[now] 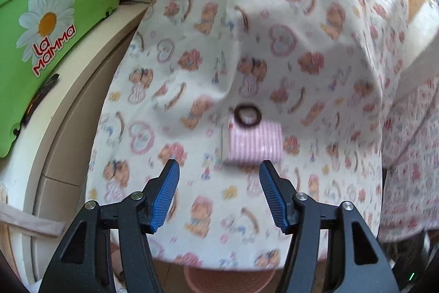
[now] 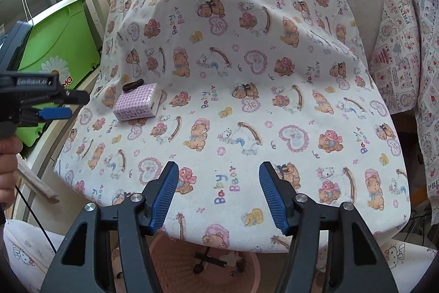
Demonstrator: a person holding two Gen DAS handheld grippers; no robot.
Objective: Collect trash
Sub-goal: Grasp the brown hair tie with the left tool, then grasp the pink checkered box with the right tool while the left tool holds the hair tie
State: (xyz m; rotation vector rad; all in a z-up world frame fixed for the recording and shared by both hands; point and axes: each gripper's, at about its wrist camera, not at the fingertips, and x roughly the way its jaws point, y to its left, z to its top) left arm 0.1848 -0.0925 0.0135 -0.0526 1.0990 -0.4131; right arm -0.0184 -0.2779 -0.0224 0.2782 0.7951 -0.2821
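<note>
A small pink checked tissue pack (image 1: 253,140) lies on a chair seat covered in teddy-bear print cloth (image 1: 274,45), with a dark brown hair tie (image 1: 248,114) resting against its far edge. My left gripper (image 1: 219,169) is open, hovering just short of the pack. In the right wrist view the pack (image 2: 135,103) and the hair tie (image 2: 133,85) lie at the seat's left side, with the left gripper (image 2: 55,106) beside them. My right gripper (image 2: 218,172) is open and empty over the seat's front edge (image 2: 247,235).
A green plastic bin with a daisy logo (image 1: 49,26) stands left of the chair on a white shelf. A pink basket (image 2: 203,268) sits on the floor under the seat front. Another patterned cloth (image 2: 406,45) hangs at the right.
</note>
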